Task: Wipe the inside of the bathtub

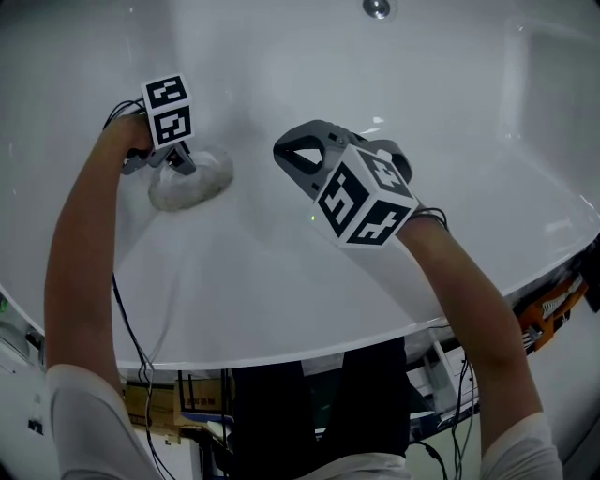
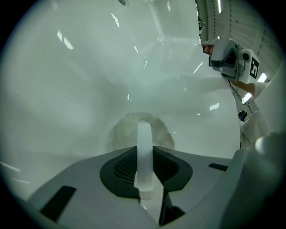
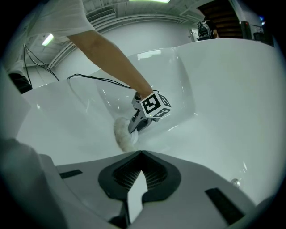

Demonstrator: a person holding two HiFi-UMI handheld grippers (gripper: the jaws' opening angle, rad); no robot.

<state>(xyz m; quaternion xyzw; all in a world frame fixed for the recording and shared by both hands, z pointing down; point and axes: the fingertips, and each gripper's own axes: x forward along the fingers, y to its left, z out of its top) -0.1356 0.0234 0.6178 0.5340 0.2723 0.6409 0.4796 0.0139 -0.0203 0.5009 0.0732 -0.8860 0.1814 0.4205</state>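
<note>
Head view: one white glossy moulded bathtub (image 1: 281,272), interior filling the frame, with a round chrome fitting (image 1: 376,7) at 12 o'clock. One off-white fluffy round cleaning pad (image 1: 192,180) at 10 o'clock, pressed flat against the tub's sloping inner wall. Left claw (image 1: 173,161): jaws drawn together on the pad's near edge, pinching its nap. Right claw (image 1: 291,150): just off centre toward 1 o'clock, jaws together on nothing, hovering apart from the wall. The two claws stand near each other, not touching. Thin black cable (image 1: 131,337): one, trailing from the left wrist along the forearm toward 7 o'clock. Risks, as judged: the pinch takes only the pad's edge, so a hard stroke on the slick curved wall could pull the pad free or fold it under; the cable could snag on the rim; the idle right claw could knock the enamel. Tub finish: smooth, glare-streaked, no visible dirt. Room: beyond the rim at 6 o'clock, cardboard boxes (image 1: 155,405) and loose wiring; an orange object (image 1: 553,305) at 4 o'clock, kind unclear.
</note>
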